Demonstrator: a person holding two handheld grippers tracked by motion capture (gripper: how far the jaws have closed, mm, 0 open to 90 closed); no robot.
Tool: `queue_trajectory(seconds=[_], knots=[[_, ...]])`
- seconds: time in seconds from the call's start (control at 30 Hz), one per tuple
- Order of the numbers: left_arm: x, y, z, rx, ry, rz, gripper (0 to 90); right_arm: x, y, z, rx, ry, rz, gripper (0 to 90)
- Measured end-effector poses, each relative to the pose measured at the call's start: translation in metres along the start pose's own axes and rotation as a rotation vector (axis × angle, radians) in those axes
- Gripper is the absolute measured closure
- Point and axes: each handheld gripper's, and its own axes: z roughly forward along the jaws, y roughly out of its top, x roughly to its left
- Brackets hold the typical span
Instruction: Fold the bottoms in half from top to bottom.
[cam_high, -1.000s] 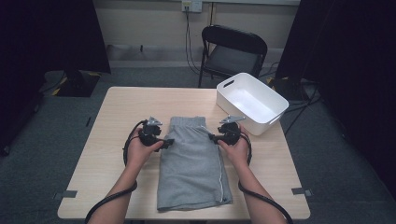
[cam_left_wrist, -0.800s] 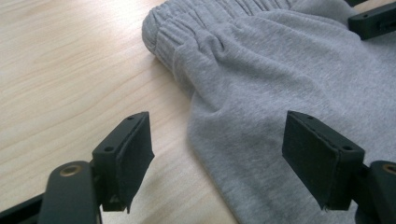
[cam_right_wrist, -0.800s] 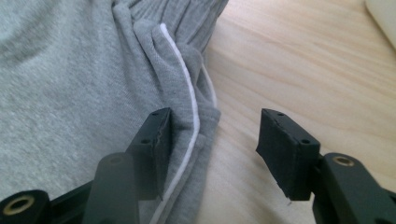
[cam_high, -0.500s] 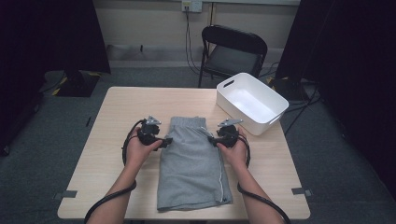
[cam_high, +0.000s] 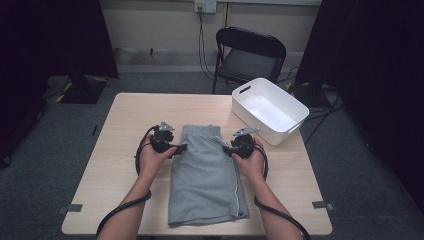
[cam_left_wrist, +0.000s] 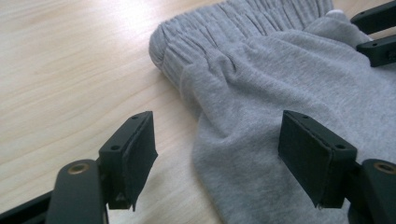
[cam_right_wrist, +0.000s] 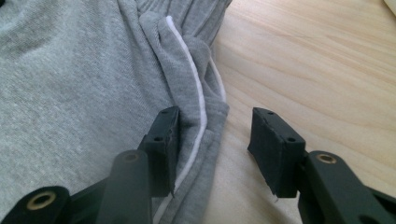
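Wooden table (cam_high: 125, 125) carries grey shorts (cam_high: 205, 175) just left of the white bin (cam_high: 270, 112). Your right gripper (cam_high: 227, 148) has just been closing around the piped seam, pads not yet pressing; left gripper (cam_high: 182, 148) gapes astride the opposite edge, holding nothing. Pinch looks imminent.

A pale wood surface (cam_high: 130, 120) stands on grey carpet (cam_high: 60, 140). Behind it a black folding chair (cam_high: 248, 54) faces a cream wall (cam_high: 160, 22) with a socket (cam_high: 205, 5) and hanging cables (cam_high: 202, 35). Dark curtains (cam_high: 50, 37) flank both sides.
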Motion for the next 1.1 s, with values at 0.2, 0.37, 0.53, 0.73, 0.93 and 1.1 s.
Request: queue_trajectory(seconds=[0.2,0.37,0.53,0.73,0.93,1.1], knots=[[-0.002,-0.002,0.003,0.018,-0.005,0.009,28.2,0.003,0.003,-0.002,0.018,-0.015,0.001,51.9],[0.003,-0.003,0.002,0.014,0.007,-0.002,28.2,0.002,0.012,-0.006,-0.025,-0.011,0.031,53.0],[0.005,-0.001,0.003,0.019,0.022,0.014,28.5,-0.002,0.013,0.003,0.021,-0.017,0.029,54.2],[0.006,-0.002,0.01,0.048,0.049,0.058,31.0,-0.001,0.012,0.008,0.019,0.009,0.016,62.8],[0.003,-0.007,0.018,0.056,0.056,0.035,33.1,-0.001,0.009,0.008,0.007,0.014,0.045,63.1],[0.005,-0.008,0.019,0.034,0.047,0.026,36.0,-0.001,0.009,0.008,0.005,0.018,0.073,66.0]])
